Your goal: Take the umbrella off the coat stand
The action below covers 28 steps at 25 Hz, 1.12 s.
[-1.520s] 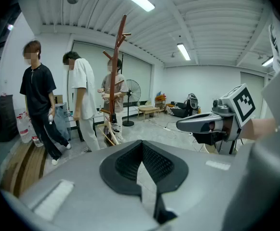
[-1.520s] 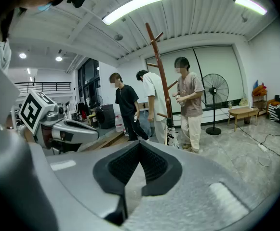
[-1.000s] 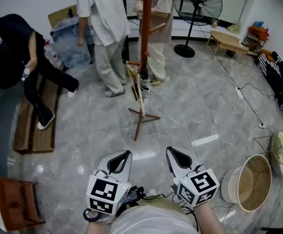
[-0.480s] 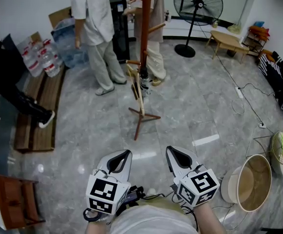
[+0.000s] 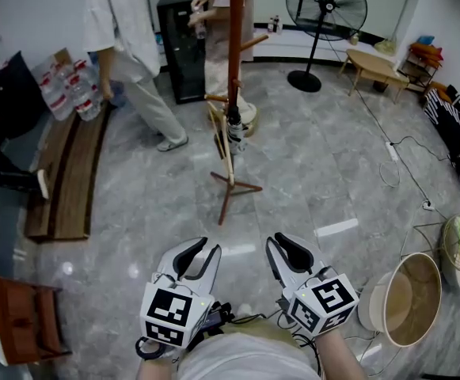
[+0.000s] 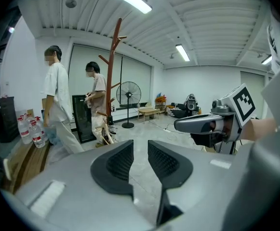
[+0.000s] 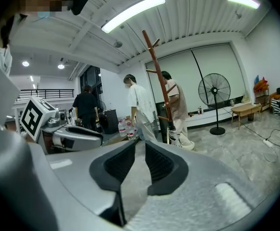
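The red-brown coat stand (image 5: 235, 70) rises from the grey floor several steps ahead, its legs spread at the bottom. A black-and-white folded umbrella (image 5: 233, 135) hangs low on it, next to a pale stick leaning on the pole. The stand (image 6: 112, 76) and umbrella (image 6: 109, 134) show far off in the left gripper view, and the umbrella (image 7: 176, 137) is also in the right gripper view. My left gripper (image 5: 207, 246) and right gripper (image 5: 275, 240) sit close to my body, far from the stand. Each is open by a narrow gap and holds nothing.
A person in white (image 5: 127, 46) walks at the stand's left; another (image 5: 228, 18) stands behind it. A black cabinet (image 5: 178, 46), water bottles (image 5: 67, 93) and a wooden bench (image 5: 63, 172) lie left. A fan (image 5: 325, 6), a low table (image 5: 376, 66), floor cables (image 5: 396, 165) and a round tub (image 5: 408, 295) are right.
The person in white has walked left, away from the stand, and the person in black has moved off to the left edge. Both grippers' jaws have parted slightly.
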{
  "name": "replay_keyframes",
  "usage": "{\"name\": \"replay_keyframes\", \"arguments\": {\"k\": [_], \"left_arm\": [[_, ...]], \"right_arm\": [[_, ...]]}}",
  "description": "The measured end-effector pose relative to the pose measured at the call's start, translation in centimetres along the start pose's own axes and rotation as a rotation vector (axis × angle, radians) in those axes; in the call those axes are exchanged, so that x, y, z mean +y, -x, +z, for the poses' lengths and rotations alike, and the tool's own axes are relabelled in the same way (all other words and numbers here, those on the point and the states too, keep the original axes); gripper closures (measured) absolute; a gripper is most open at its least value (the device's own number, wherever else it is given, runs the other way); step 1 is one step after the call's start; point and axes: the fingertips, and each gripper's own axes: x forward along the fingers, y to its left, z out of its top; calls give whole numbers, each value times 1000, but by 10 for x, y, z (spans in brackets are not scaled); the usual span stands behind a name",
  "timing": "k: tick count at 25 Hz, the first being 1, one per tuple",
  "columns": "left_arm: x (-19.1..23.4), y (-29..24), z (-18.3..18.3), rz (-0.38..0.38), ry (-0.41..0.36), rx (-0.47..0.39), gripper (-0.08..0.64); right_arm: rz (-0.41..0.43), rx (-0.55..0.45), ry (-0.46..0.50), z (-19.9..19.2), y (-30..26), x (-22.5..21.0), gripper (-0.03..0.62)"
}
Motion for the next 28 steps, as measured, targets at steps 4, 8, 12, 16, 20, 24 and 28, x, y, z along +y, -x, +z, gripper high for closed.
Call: {"name": "replay_keyframes", "arguments": {"k": [4,8,12,16,20,24,28], "left_arm": [[-7,-1,2,16,12,-6,460],[-15,-3,3,34,10,-10,460],[-23,-3,2,46,20,-11,460],[-31,-6,1,59,20,-15,460],[-34,-7,2,66,15,-20,460],[-33,-12,0,67,12,-16,460],[-29,-22,3,60,9,-18,459]], "right_arm": [[16,10,2,-3,6,-5,506],[28,6,-3,-5,15,-13,500],[43,0,0,-5,21,-17,500],[50,-8,2,-8,27,-23,500],[54,-13,2,-8,30,-26,500],[55,-15,1,-9,28,-29,500],[50,-16,4,-7,21,-35,500]]}}
